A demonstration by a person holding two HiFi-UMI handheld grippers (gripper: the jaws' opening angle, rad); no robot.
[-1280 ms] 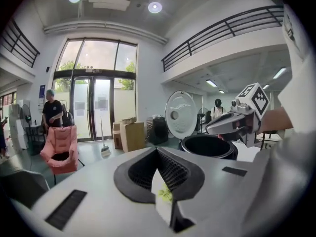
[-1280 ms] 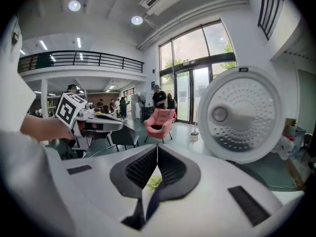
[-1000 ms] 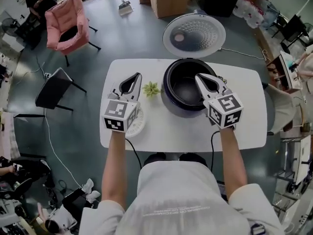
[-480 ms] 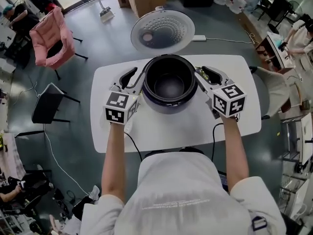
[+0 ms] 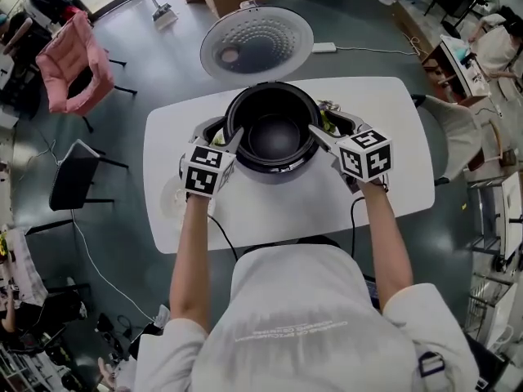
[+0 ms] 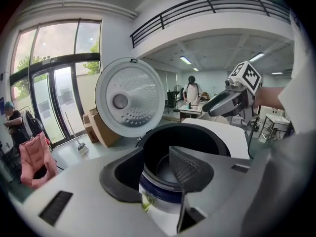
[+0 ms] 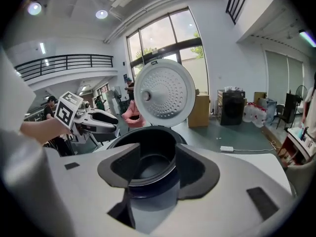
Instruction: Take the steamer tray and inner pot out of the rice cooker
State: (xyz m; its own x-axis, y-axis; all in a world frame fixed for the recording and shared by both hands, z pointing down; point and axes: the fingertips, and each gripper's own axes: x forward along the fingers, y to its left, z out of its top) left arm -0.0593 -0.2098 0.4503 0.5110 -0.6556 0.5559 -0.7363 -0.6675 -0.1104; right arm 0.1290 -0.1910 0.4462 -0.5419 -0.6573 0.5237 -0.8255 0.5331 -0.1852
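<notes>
"Head view first: where does the rice cooker (image 5: pixel 274 171) sit?"

"At the middle of the white table (image 5: pixel 392 145). Its lid (image 5: pixel 257 43) is thrown back and stands open behind it. The inner pot (image 5: pixel 274 137) sits inside the cooker, dark and bare."

"And the steamer tray?"

"A pale round disc lies on the table left of the cooker, beside the person's left forearm (image 5: pixel 189 251). It looks like the steamer tray (image 5: pixel 173 198), but it is too washed out to be sure."

"What about the tongs?"

"The left gripper (image 5: pixel 222 134) is at the cooker's left rim. The left gripper view shows its jaws apart, having just been opening. One jaw is outside the wall and the other over the pot's mouth, with the rim between them and no pad pressing on it. A small green thing (image 6: pixel 146 201) lies at the cooker's foot."

"And the other one?"

"The right gripper (image 5: pixel 327 126) is at the right rim. The right gripper view shows its jaws wide, also just opened, with the rim between them and nothing gripped."
</notes>
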